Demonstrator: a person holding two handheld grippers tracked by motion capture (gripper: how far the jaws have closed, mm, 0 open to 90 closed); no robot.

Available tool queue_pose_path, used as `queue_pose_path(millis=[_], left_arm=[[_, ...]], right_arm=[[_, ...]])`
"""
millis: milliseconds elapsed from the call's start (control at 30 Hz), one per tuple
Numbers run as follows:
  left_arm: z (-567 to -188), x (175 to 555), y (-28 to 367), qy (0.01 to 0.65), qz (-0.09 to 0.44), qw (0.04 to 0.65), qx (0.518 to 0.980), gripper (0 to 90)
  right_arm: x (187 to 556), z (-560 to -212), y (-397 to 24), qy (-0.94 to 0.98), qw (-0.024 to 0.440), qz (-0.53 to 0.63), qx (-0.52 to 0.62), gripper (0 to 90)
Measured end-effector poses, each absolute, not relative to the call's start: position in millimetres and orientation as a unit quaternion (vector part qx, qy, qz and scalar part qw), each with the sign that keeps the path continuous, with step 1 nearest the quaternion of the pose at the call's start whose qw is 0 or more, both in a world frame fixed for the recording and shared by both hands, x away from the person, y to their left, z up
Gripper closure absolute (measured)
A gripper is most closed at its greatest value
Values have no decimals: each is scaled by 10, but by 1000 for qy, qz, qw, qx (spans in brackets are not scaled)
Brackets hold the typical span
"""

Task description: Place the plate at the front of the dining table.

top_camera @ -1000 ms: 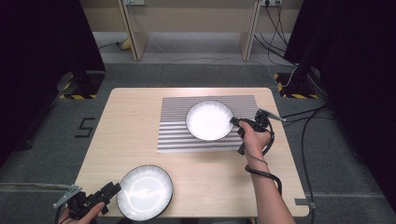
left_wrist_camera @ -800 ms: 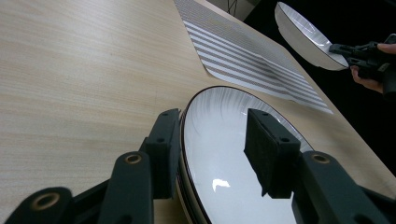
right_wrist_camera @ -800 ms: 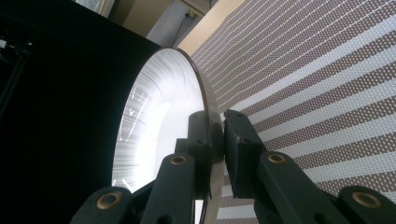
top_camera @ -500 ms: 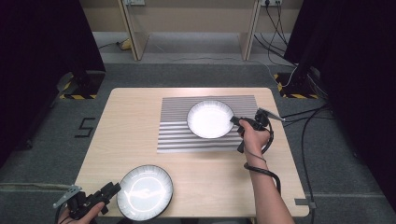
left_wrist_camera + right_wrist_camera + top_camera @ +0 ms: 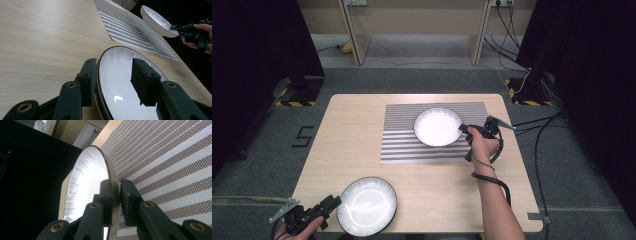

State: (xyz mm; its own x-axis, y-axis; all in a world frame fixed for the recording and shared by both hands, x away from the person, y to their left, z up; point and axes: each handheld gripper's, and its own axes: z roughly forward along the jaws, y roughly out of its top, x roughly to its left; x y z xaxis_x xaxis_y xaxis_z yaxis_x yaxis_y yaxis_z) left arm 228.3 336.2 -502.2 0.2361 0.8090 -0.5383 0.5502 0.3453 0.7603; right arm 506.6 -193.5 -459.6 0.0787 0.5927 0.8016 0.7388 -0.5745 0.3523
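Right gripper view: jaws clamp the bowl (image 5: 85, 177) rim; left jaws loosely straddle the plate (image 5: 120, 82).

the wooden table (image 5: 357, 130) lies bare left of the striped placemat (image 5: 412, 145), open for a pass. on the placemat's right half sits a white bowl (image 5: 438, 126), with the right gripper (image 5: 463, 129) at its rim. below the placemat a bare strip runs across, bounded at the near left edge by a second bowl (image 5: 367, 205) and the left gripper (image 5: 333, 202).
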Motion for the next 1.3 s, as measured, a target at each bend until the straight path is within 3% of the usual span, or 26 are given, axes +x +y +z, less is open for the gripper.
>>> queue_pose_path(millis=[1300], left_arm=[[-5052,2291,3351,610,114,549,559,547]], right_arm=[[5377,-4715,-1958,-430,67,-492,-754,798]])
